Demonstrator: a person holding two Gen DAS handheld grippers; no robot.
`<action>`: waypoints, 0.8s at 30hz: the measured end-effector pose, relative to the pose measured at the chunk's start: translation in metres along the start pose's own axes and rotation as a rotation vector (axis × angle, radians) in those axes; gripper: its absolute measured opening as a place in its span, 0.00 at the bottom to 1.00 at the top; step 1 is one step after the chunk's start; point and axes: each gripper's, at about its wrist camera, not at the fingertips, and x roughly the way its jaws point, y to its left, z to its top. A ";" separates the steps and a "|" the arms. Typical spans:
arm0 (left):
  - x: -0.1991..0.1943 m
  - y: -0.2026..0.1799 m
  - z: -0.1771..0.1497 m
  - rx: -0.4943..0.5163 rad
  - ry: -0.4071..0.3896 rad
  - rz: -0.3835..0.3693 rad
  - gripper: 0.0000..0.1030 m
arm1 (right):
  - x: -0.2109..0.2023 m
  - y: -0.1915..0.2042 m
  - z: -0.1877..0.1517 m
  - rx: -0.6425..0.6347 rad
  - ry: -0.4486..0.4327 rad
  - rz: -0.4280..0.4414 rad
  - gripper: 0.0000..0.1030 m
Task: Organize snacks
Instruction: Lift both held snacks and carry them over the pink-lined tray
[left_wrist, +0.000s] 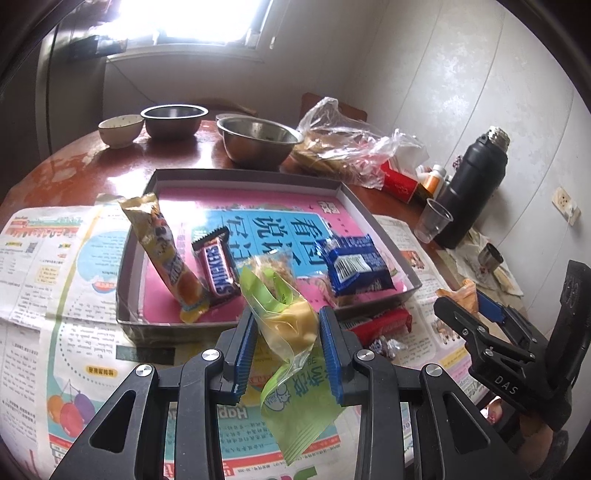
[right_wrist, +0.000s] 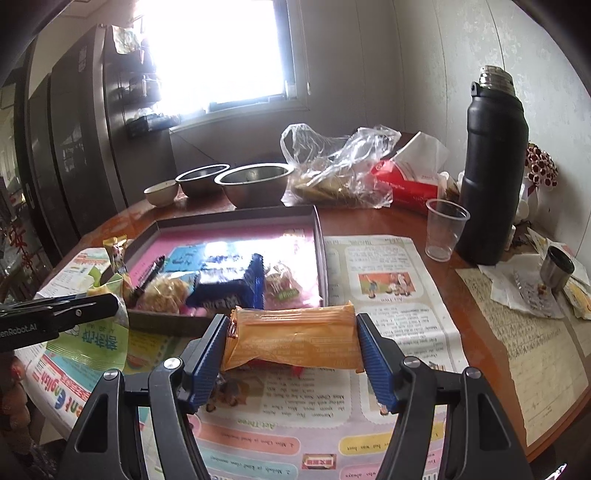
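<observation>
Currently both grippers hold a snack each, above the newspaper (right_wrist: 388, 266) that covers the near part of the brown table (right_wrist: 369, 221).

Left gripper (left_wrist: 288, 332): blue-padded fingers closed on a green-and-clear packet (left_wrist: 284, 325) with a yellow piece inside. Packet hangs tilted between the pads, its green printed end drooping toward the camera, just in front of the near wall of the grey tray (left_wrist: 125, 280).

Right gripper (right_wrist: 293, 347): fingers clamped on the two ends of an orange packet (right_wrist: 295, 336) — held crosswise, roughly level, over the newspaper just beside the tray's near right corner. In the left wrist view the same gripper shows at the right edge, orange wrapper visible at its tips.

Tray contents, on a pink-and-blue printed liner:
- long yellow packet (left_wrist: 162, 247), leaning up against the left wall, top end over the rim
- Snickers bar (left_wrist: 216, 266), just right of the yellow packet
- blue packet (left_wrist: 354, 266), toward the right side
- clear-wrapped brownish snack (left_wrist: 273, 264), between Snickers and blue packet; its details are unclear

On the newspaper, outside the tray's near right corner — a red packet (left_wrist: 384, 321), partly hidden.

Behind the tray: two steel bowls (left_wrist: 258, 140), a small ceramic bowl (left_wrist: 120, 129), a clear plastic bag (left_wrist: 340, 147). At the right: black flask (right_wrist: 495, 166), clear plastic cup (right_wrist: 443, 229).
</observation>
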 end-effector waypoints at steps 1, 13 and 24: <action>0.000 0.002 0.002 -0.004 -0.004 0.001 0.34 | 0.000 0.001 0.002 0.000 -0.003 0.002 0.66; 0.002 0.022 0.026 -0.043 -0.050 0.026 0.34 | 0.013 0.004 0.022 -0.010 -0.025 0.010 0.66; 0.024 0.043 0.041 -0.083 -0.053 0.050 0.34 | 0.040 -0.003 0.036 0.006 -0.011 -0.006 0.66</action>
